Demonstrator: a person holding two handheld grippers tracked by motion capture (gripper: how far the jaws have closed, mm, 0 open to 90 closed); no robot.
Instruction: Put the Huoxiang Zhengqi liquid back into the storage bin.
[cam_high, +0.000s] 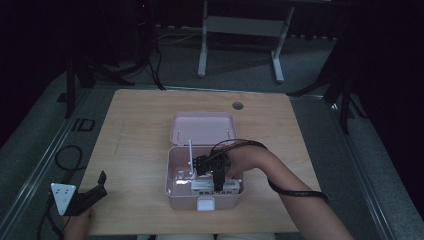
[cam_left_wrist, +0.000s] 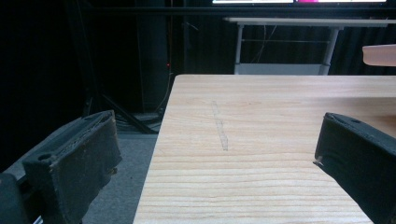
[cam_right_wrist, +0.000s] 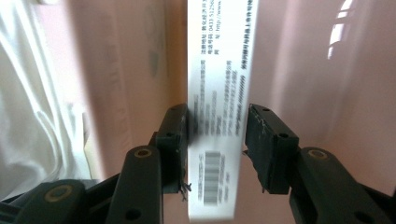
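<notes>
An open pink box (cam_high: 172, 172) stands at the table's near middle, its lid (cam_high: 202, 127) laid back behind it. Inside lies a white carton (cam_high: 200, 186) printed with small text and a barcode (cam_right_wrist: 219, 70). My right gripper (cam_high: 218, 187) reaches down into the box, and in the right gripper view (cam_right_wrist: 217, 126) both jaws press on the carton's long sides. A thin white stick (cam_high: 190, 155) stands upright in the box. My left gripper (cam_high: 103, 185) rests at the table's near left corner, open (cam_left_wrist: 217, 144), with bare wood between its jaws.
White crumpled material (cam_right_wrist: 37, 116) lies inside the box beside the carton. A white latch (cam_high: 205, 204) sits on the box's front. The wooden table (cam_high: 135, 130) has a cable hole (cam_high: 238, 105) at the back. Stand legs (cam_high: 240, 45) and tripods surround it on the floor.
</notes>
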